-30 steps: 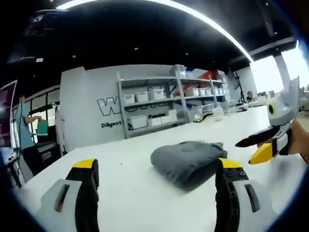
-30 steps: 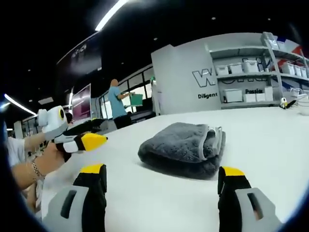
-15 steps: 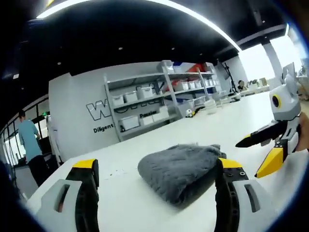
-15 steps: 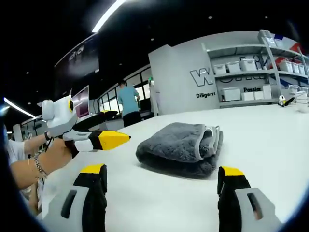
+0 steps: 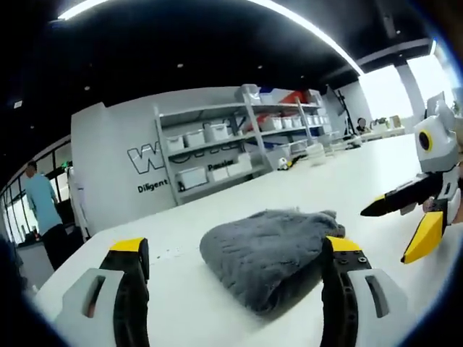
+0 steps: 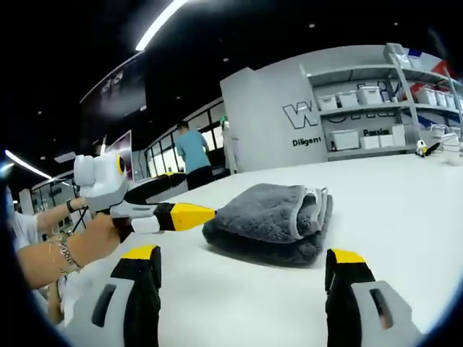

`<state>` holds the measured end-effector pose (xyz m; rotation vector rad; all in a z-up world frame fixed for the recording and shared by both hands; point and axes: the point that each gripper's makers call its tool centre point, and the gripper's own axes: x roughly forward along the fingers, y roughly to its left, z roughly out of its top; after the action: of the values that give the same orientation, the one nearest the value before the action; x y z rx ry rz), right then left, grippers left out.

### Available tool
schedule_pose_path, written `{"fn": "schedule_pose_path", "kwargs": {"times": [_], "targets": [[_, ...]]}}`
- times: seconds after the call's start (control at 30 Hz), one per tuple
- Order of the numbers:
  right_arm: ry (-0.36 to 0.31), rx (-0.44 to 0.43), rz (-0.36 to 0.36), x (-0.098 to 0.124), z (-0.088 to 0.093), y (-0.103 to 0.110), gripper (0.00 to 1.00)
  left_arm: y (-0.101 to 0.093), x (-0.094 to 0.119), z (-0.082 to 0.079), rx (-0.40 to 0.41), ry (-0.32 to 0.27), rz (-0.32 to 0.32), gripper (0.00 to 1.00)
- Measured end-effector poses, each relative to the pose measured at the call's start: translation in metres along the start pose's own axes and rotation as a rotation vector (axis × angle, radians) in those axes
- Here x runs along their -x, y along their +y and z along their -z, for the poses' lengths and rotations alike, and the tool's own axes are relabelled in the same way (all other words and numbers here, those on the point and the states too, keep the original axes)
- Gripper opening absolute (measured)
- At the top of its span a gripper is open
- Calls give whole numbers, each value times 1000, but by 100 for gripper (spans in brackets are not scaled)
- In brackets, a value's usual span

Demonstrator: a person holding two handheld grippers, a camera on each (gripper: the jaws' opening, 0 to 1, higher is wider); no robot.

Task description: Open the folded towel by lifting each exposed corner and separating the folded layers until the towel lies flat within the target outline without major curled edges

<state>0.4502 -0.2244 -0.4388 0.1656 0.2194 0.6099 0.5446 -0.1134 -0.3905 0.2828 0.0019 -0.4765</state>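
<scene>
Grey folded towel (image 6: 269,221) sits mid-surface (image 6: 405,210), still a thick bundle; no corner lifted yet.

Risk, as I judge it: the layers are plush and stacked close at the right-hand open edge, so a pinch could take several plies at once and drag the whole bundle instead of peeling one.

Left tongs (image 6: 184,215) reach in low from the left, tips near the towel's left side, jaws spread.

Right tongs (image 5: 409,221) hover right of the towel, jaws spread, pinching nothing.
</scene>
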Motion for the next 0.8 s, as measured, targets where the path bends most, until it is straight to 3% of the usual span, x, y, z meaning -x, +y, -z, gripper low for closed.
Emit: {"fn": "schedule_pose_path", "kwargs": {"times": [0.2, 0.3, 0.63, 0.8], "targets": [[-16, -13, -4, 3, -4, 0, 95, -7, -6, 0, -52, 2, 18, 93], [-15, -14, -5, 2, -3, 1, 95, -16, -11, -2, -131, 0, 38, 90], [-29, -29, -12, 3, -5, 2, 95, -34, -24, 2, -166, 35, 69, 90], [-35, -31, -15, 4, -7, 2, 94, -41, -33, 7, -184, 56, 88, 85]]}}
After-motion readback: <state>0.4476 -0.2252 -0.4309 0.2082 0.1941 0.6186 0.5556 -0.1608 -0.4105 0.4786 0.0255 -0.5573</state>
